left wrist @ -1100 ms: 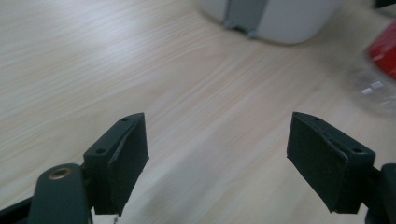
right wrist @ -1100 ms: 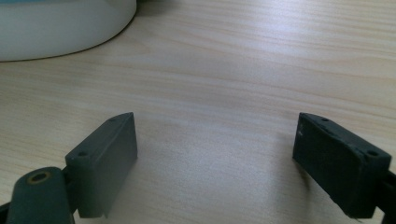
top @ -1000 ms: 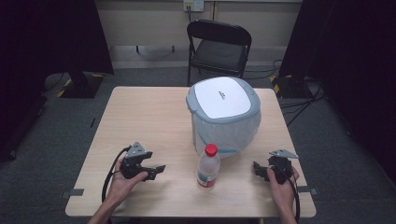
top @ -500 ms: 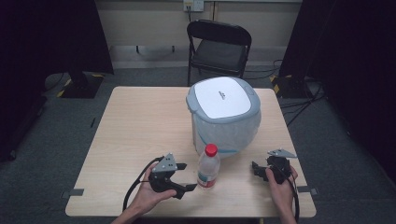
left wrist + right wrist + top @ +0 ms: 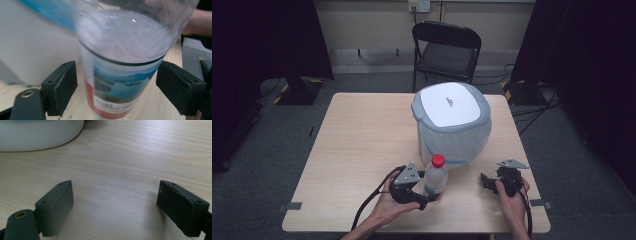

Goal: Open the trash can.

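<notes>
Clear bottle between parted fingers

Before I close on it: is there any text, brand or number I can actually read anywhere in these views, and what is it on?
Nothing reads clearly.
Bottle label: small white print on the red band at the bottom, too blurred to read.
Bin lid: a short dark mark near the middle, too small to read.
Left gripper and right gripper: no markings visible.
</notes>
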### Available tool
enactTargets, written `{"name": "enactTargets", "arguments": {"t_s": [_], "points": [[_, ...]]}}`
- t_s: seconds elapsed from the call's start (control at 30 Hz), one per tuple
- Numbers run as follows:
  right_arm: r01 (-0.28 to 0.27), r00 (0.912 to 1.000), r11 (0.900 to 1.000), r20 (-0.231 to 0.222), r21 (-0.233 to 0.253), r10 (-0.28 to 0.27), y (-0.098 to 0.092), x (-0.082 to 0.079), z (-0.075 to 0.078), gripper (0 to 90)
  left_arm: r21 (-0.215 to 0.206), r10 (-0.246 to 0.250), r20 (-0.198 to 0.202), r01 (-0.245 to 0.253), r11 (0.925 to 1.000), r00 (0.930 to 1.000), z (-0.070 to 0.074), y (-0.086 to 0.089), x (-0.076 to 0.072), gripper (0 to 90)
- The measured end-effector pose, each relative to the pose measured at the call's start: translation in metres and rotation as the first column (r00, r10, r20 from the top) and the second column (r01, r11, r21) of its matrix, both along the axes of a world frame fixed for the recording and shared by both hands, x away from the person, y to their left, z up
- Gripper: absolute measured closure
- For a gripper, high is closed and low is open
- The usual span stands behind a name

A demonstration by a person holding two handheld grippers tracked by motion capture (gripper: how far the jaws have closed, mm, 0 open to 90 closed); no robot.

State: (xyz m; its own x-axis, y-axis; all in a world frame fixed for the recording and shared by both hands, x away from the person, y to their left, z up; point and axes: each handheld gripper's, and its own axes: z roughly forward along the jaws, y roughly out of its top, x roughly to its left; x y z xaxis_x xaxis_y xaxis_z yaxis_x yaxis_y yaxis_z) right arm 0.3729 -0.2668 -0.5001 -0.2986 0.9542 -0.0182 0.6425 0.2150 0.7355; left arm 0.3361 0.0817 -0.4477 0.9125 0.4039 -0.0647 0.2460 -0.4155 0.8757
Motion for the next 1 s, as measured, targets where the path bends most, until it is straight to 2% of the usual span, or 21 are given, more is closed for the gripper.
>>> {"name": "enactTargets", "arguments": {"t_s": [0.03, 0.17, 0.23, 0.33, 0.43, 0.53, 0.57, 0.6, 0.63, 0.73, 0.77, 0.83, 0.9, 1.0], "points": [[0.001, 1.0000, 1.000, -0.001, 0.000, -0.001, 0.000, 0.000, 0.000, 12.5, 0.021, -0.008, 0.007, 0.008, 0.9997, 0.9999, -0.002, -0.005, 0.000, 16.5], [0.000, 1.0000, 1.000, 0.000, 0.000, 0.000, 0.000, 0.000, 0.000, 12.5, 0.052, -0.008, 0.006, 0.007, 0.9986, 1.0000, -0.008, -0.009, 0.004, 16.8], [0.000, 1.0000, 1.000, 0.000, 0.000, 0.000, 0.000, 0.000, 0.000, 12.5, 0.072, -0.011, 0.019, 0.010, 0.9974, 0.9998, -0.009, -0.009, 0.006, 18.1], [0.001, 1.0000, 1.000, -0.001, 0.001, -0.001, 0.000, 0.000, 0.000, 12.5, 0.074, -0.022, 0.032, 0.020, 0.9970, 0.9992, -0.011, -0.009, 0.007, 28.6], [0.000, 1.0000, 1.000, 0.000, 0.000, 0.000, 0.000, 0.000, 0.000, 12.5, 0.088, -0.019, 0.034, 0.016, 0.9960, 0.9992, -0.009, -0.006, 0.007, 29.2], [0.001, 1.0000, 1.000, -0.001, 0.000, -0.001, 0.000, 0.000, 0.000, 12.5, 0.075, -0.001, 0.028, -0.001, 0.9972, 0.9996, -0.007, -0.001, 0.006, 29.5], [0.000, 1.0000, 1.000, 0.000, 0.000, 0.000, 0.000, 0.000, 0.000, 12.5, 0.080, 0.017, 0.031, -0.020, 0.9966, 0.9994, -0.005, 0.007, 0.007, 29.5], [0.000, 1.0000, 1.000, 0.000, 0.000, 0.000, 0.000, 0.000, 0.000, 12.5, 0.080, 0.017, 0.031, -0.020, 0.9966, 0.9994, -0.005, 0.007, 0.007, 29.5], [0.000, 1.0000, 1.000, 0.000, 0.000, 0.000, 0.000, 0.000, 0.000, 12.5, 0.065, 0.027, 0.024, -0.028, 0.9975, 0.9993, -0.003, 0.012, 0.008, 29.5], [0.000, 1.0000, 1.000, 0.001, 0.001, 0.000, 0.000, 0.000, 0.000, 12.5, 0.075, 0.078, 0.026, -0.080, 0.9940, 0.9966, -0.001, 0.030, 0.011, 29.6], [0.000, 1.0000, 1.000, 0.000, 0.000, 0.000, 0.000, 0.000, 0.000, 12.5, 0.066, 0.097, 0.021, -0.098, 0.9930, 0.9951, -0.001, 0.037, 0.013, 29.6], [0.001, 1.0000, 1.000, 0.001, 0.000, -0.001, 0.000, 0.000, 0.000, 12.5, 0.045, 0.138, 0.015, -0.138, 0.9894, 0.9904, -0.001, 0.051, 0.015, 29.6], [0.000, 1.0000, 1.000, 0.000, 0.001, 0.000, 0.000, 0.000, 0.000, 12.5, 0.053, 0.164, 0.024, -0.165, 0.9848, 0.9862, 0.001, 0.064, 0.017, 29.7], [0.000, 1.0000, 1.000, 0.000, 0.000, 0.000, 0.000, 0.000, 0.000, 12.5, 0.063, 0.216, 0.031, -0.217, 0.9741, 0.9760, 0.004, 0.083, 0.020, 29.7]]}}
